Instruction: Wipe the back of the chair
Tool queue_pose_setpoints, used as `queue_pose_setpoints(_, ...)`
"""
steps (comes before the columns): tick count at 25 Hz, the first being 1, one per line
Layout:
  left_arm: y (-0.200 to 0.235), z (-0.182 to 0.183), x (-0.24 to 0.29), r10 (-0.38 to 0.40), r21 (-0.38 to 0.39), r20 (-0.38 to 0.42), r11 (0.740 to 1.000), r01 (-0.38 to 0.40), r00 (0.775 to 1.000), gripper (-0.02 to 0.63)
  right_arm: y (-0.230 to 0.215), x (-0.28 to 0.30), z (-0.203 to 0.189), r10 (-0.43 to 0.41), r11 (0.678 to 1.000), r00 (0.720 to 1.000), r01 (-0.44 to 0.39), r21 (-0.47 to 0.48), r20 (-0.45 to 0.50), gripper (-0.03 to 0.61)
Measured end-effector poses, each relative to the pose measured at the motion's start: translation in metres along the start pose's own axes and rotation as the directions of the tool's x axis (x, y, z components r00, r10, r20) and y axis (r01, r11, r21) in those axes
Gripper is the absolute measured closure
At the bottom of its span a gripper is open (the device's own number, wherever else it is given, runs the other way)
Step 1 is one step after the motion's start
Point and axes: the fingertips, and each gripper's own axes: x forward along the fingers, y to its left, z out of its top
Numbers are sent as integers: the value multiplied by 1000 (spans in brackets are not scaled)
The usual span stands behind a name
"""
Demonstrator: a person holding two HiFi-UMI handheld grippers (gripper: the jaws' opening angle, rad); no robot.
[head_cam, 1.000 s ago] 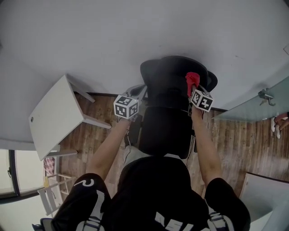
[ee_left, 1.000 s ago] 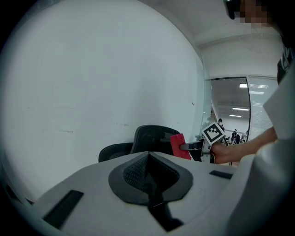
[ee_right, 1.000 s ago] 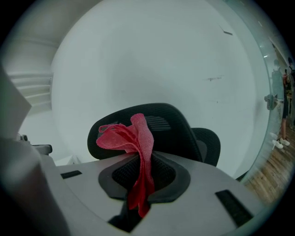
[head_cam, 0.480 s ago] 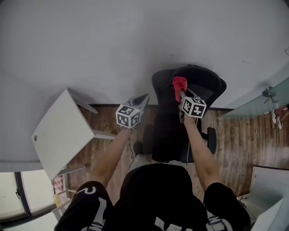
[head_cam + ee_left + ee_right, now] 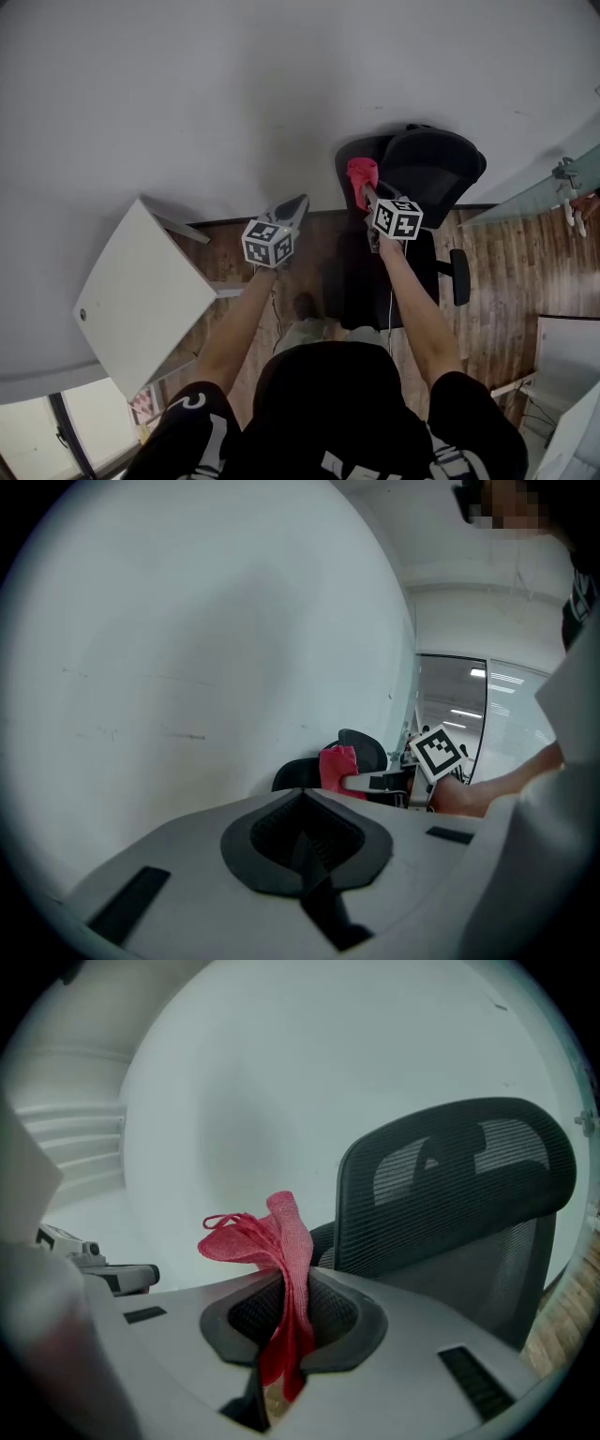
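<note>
A black mesh-backed office chair point(image 5: 424, 183) stands against the white wall, its backrest point(image 5: 459, 1185) filling the right side of the right gripper view. My right gripper point(image 5: 368, 194) is shut on a red cloth point(image 5: 361, 174) that sticks up from the jaws point(image 5: 281, 1241), just left of the backrest and apart from it. My left gripper point(image 5: 292, 210) hangs to the left of the chair near the wall, its jaws closed on nothing point(image 5: 305, 841). From the left gripper view the red cloth point(image 5: 336, 766) and the chair point(image 5: 361, 750) show in the distance.
A white table point(image 5: 141, 295) stands at the left on the wooden floor point(image 5: 487, 281). A glass partition point(image 5: 553, 183) runs along the right. The white wall point(image 5: 234, 103) lies close ahead of both grippers.
The view has swung left, so the chair sits further right and higher in the picture. The right gripper with the cloth now stands left of the backrest instead of over it.
</note>
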Motion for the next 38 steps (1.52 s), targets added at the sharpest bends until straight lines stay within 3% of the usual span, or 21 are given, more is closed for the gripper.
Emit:
queue_pose_setpoints(4,18,-2,0,-18,8,-9,1000,18,1000,589,0,18,-20,-47,999,999,47,-17,-24,508)
queue_pose_setpoints(9,36,-11,11,-41,48,-56,998,44,998,589,-8,40,-35,-99,994,995,100,32,-32,508)
queue_pose_setpoints(16,43,-18,20,-86,70,-70,993,91,994,589,-20,61,-59,-143,990,988,144,5,-66,509)
queue_pose_setpoints(30,58,-57,33,-93,105,-148,988,109,985,589,-51,103,-95,-171,985,983,169,-25,-73,509)
queue_pose_setpoints(38,57,-66,39,-69,66,-140,995,79,988,589,-58,111,-98,-182,983,982,181,-20,-58,509)
